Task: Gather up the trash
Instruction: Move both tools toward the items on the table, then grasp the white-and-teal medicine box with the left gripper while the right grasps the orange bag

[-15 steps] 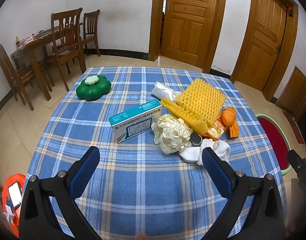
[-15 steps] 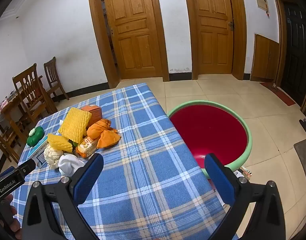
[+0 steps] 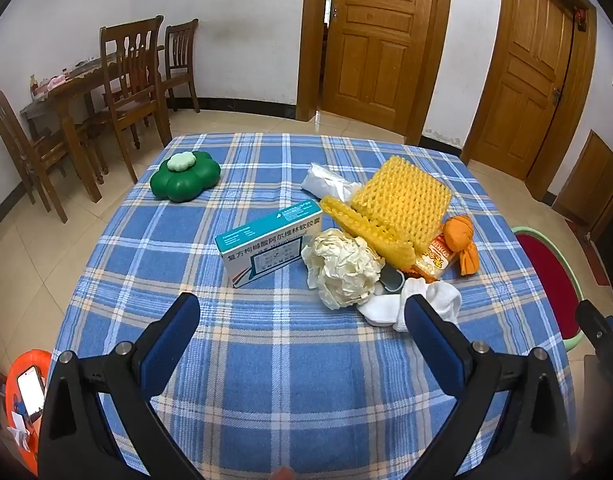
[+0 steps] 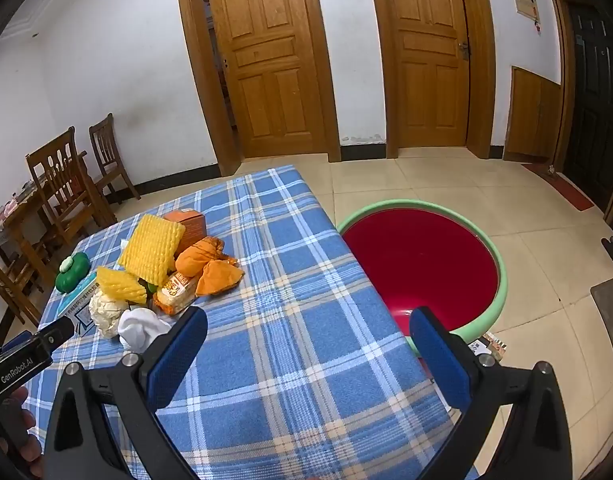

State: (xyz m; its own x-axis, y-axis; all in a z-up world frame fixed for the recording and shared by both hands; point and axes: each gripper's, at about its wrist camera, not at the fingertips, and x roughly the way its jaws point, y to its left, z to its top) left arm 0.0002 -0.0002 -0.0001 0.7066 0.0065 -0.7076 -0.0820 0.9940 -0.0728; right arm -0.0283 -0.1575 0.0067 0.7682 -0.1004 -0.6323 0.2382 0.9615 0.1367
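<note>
To start well, the left gripper (image 3: 302,330) should drop onto one loose piece at the near edge of the trash pile (image 3: 382,240), which lies just ahead of it and a little to its right, taking the crumpled cream paper (image 3: 342,268) or the white sock (image 3: 410,300) by its right finger rather than raking the whole heap across the checked tablecloth (image 3: 266,380). Its jaws stand fully apart, holding and touching nothing. Further right, the right gripper (image 4: 306,344) is equally wide and empty above bare cloth, with the pile ahead to its left and the red basin (image 4: 422,264) on the floor ahead to its right, likely the drop spot.
</note>
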